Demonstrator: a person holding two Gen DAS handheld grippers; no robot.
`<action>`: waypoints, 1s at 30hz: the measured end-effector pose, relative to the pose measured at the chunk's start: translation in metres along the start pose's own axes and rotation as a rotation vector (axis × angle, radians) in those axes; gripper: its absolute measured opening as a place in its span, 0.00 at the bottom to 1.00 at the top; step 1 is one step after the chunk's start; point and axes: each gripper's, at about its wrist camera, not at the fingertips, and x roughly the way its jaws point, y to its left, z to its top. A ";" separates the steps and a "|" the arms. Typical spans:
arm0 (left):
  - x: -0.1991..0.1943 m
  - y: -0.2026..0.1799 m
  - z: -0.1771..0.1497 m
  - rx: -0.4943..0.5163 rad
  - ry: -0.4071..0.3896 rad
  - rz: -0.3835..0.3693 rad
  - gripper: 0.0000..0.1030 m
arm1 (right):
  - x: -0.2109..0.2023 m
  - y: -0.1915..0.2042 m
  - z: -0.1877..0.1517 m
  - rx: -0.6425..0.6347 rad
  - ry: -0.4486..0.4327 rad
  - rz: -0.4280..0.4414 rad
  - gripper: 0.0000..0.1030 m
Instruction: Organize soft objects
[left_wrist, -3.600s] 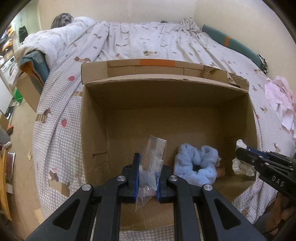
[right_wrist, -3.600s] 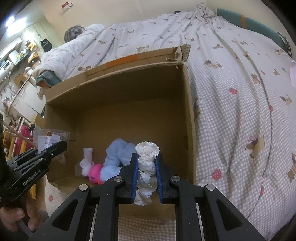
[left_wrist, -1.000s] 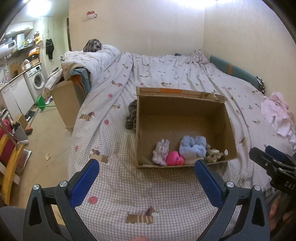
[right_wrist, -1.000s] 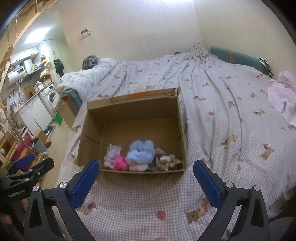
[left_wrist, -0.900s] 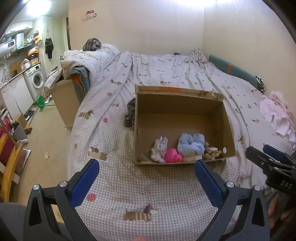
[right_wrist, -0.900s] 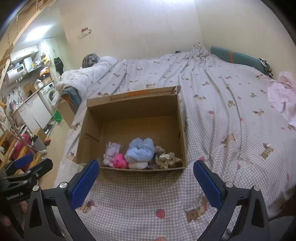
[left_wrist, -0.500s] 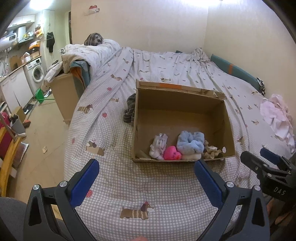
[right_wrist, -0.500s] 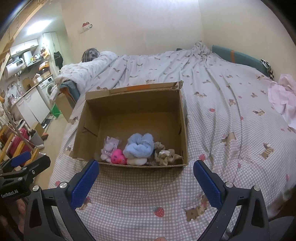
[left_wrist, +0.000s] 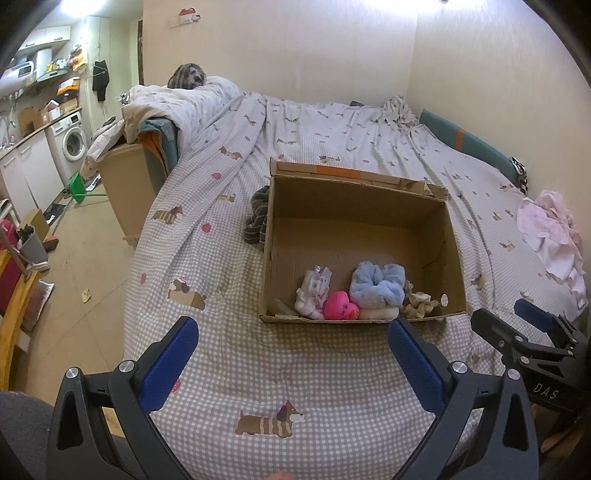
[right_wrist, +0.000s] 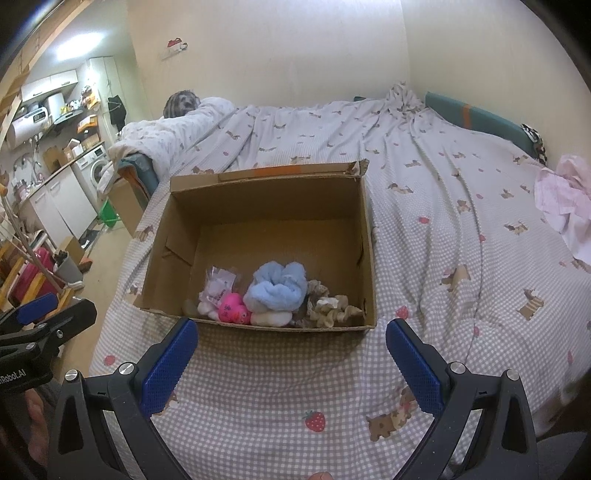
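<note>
Soft objects (left_wrist: 369, 295) lay bunched along the near wall of the cardboard box (left_wrist: 452, 236) on the bed (left_wrist: 332, 125) in the left wrist view, where the left gripper (left_wrist: 293, 360) hung empty, jaws wide apart, short of the box, probably because nothing remained to carry. From the right wrist, the right gripper (right_wrist: 291, 360) likewise gaped empty before the box, the blue scrunchie (right_wrist: 275, 286) resting atop the pile.

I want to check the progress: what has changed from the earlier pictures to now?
Both tools let go: the left tool dropped its plastic bag and the right tool its cream scrunchie into the box, then opened wide and pulled back. The blue scrunchie, pink toy and box stayed put.
</note>
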 end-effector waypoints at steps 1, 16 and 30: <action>0.000 0.000 0.000 -0.002 0.000 0.000 0.99 | 0.000 0.000 0.000 0.001 0.000 -0.001 1.00; 0.000 0.000 0.000 -0.004 0.000 0.003 0.99 | -0.001 -0.002 0.003 -0.008 -0.007 -0.001 1.00; 0.001 0.008 -0.001 -0.021 0.003 0.019 0.99 | -0.005 -0.003 0.007 -0.002 -0.019 0.006 1.00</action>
